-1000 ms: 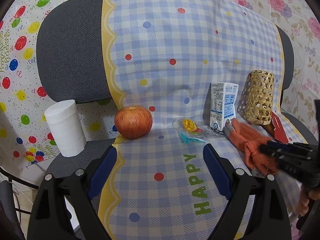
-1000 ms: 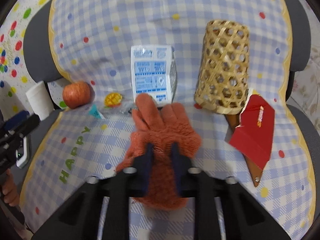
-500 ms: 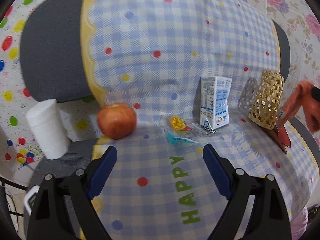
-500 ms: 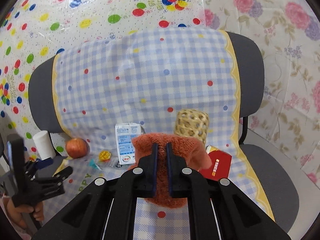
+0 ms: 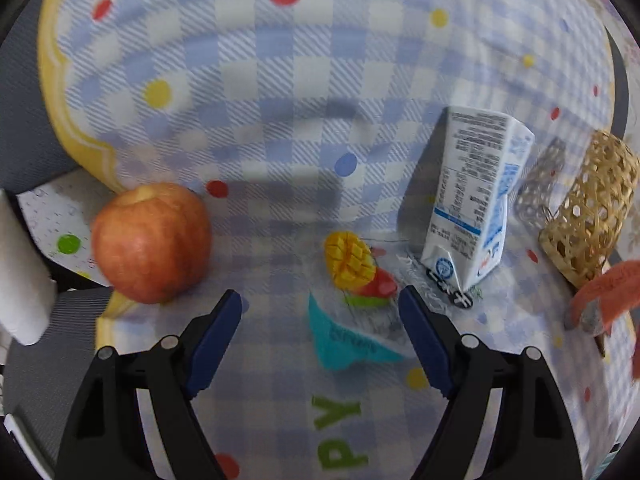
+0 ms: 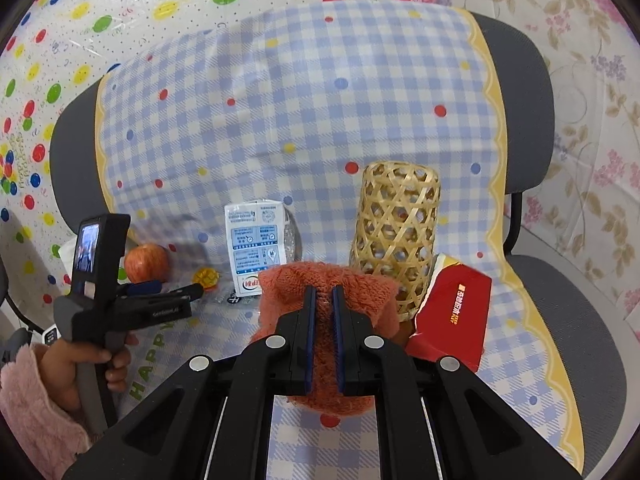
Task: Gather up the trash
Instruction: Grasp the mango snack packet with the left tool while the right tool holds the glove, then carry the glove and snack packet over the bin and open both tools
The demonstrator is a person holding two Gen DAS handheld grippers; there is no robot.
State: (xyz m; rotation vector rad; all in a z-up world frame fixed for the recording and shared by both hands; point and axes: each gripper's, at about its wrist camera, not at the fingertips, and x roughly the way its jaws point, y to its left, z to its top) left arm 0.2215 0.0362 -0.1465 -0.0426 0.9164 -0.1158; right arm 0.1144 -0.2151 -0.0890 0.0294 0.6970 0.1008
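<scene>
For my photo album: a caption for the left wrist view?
Open left hand-held gripper nears a mango wrapper, between apple and carton.

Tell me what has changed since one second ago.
The right gripper, shut on the fuzzy orange glove, lifted it off the checked cloth. The open left gripper advanced toward the mango-print plastic wrapper. Red apple, white carton and woven basket stayed.

our left gripper (image 5: 320,312) low and level, blue-padded fingers (image 5: 214,332) spread wide, our left hand (image 6: 86,364) wrapped round its grip, pink fuzzy sleeve at the wrist, our right gripper (image 6: 322,300) raised, pads pinched nearly together on fuzzy orange fabric
</scene>
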